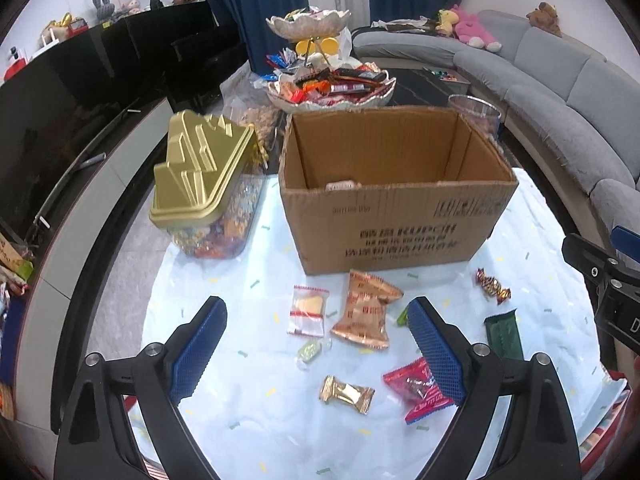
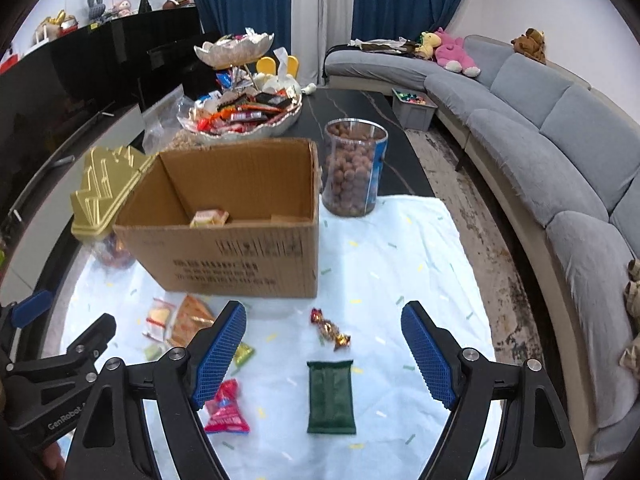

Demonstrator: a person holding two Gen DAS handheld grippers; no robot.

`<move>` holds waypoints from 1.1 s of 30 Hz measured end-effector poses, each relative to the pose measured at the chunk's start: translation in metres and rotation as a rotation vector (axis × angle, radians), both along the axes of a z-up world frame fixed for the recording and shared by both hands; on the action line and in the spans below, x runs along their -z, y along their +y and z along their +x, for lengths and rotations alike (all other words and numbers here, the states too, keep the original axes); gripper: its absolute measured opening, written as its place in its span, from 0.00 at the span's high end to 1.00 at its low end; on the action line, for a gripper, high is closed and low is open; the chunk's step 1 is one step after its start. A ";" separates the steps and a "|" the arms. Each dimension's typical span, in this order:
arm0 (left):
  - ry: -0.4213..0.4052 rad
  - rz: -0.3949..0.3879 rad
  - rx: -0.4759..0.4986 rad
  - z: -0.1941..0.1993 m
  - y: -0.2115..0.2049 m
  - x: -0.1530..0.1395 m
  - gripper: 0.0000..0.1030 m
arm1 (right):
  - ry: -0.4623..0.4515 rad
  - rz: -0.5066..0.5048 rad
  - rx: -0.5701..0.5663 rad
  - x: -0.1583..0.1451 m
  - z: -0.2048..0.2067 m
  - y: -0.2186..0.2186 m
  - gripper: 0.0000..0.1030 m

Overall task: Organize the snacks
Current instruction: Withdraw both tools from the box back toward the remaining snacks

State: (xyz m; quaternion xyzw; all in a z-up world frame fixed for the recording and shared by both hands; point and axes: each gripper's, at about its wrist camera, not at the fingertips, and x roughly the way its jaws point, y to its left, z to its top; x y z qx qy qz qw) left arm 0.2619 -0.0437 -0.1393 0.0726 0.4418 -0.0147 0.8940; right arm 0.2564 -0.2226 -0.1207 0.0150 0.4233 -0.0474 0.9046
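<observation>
An open cardboard box (image 1: 396, 196) (image 2: 224, 248) stands on a pale cloth (image 1: 260, 264), with a small packet (image 2: 209, 217) on its floor. Loose snacks lie in front of it: a clear biscuit packet (image 1: 307, 311), a copper bag (image 1: 366, 311), a gold sweet (image 1: 346, 394), a red packet (image 1: 416, 390) (image 2: 226, 408), a dark green bar (image 2: 331, 397) (image 1: 503, 334) and a twisted foil candy (image 2: 331, 330) (image 1: 493, 285). My left gripper (image 1: 316, 354) is open above the biscuit packet and copper bag. My right gripper (image 2: 323, 354) is open over the green bar and foil candy. Neither holds anything.
A gold-lidded jar of sweets (image 1: 208, 184) stands left of the box. A clear jar of brown balls (image 2: 354, 168) stands right of it. Behind is a two-tier dish of snacks (image 1: 330, 84). A grey sofa (image 2: 560, 152) curves along the right.
</observation>
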 end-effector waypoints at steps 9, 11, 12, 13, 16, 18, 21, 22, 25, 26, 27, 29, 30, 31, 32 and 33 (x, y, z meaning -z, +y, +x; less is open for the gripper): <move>0.032 -0.035 -0.037 -0.016 0.008 0.035 0.03 | -0.019 -0.030 0.023 0.027 -0.019 0.001 0.22; 0.039 -0.034 -0.036 -0.019 0.008 0.043 0.03 | -0.018 -0.039 0.029 0.035 -0.023 0.001 0.22; 0.041 -0.030 -0.031 -0.021 0.008 0.049 0.03 | -0.017 -0.041 0.032 0.038 -0.024 0.001 0.22; 0.040 -0.027 -0.027 -0.023 0.009 0.052 0.03 | -0.015 -0.042 0.036 0.042 -0.026 0.000 0.22; 0.031 -0.011 -0.015 -0.029 0.010 0.063 0.03 | -0.016 -0.036 0.051 0.053 -0.031 0.000 0.22; 0.029 -0.014 -0.006 -0.032 0.011 0.070 0.03 | -0.022 -0.029 0.061 0.059 -0.035 0.000 0.22; 0.027 -0.022 -0.003 -0.035 0.013 0.078 0.03 | -0.031 -0.030 0.057 0.067 -0.038 0.002 0.22; 0.028 -0.026 -0.001 -0.035 0.014 0.082 0.03 | -0.032 -0.033 0.054 0.070 -0.039 0.002 0.22; 0.030 -0.039 0.007 -0.036 0.014 0.092 0.03 | -0.041 -0.037 0.042 0.079 -0.042 0.004 0.22; 0.029 -0.040 0.012 -0.037 0.013 0.095 0.03 | -0.042 -0.039 0.038 0.082 -0.043 0.005 0.22; 0.029 -0.040 0.017 -0.038 0.013 0.098 0.03 | -0.043 -0.041 0.035 0.085 -0.044 0.005 0.22; 0.028 -0.040 0.033 -0.039 0.011 0.106 0.03 | -0.039 -0.042 0.029 0.093 -0.045 0.005 0.22; 0.027 -0.037 0.045 -0.040 0.011 0.111 0.03 | -0.035 -0.043 0.027 0.096 -0.045 0.005 0.22; 0.025 -0.038 0.056 -0.041 0.010 0.114 0.03 | -0.030 -0.045 0.026 0.101 -0.045 0.005 0.22; 0.019 -0.036 0.067 -0.043 0.010 0.117 0.03 | -0.026 -0.045 0.024 0.104 -0.045 0.005 0.22; 0.015 -0.025 0.078 -0.044 0.009 0.122 0.03 | -0.023 -0.046 0.023 0.107 -0.046 0.005 0.22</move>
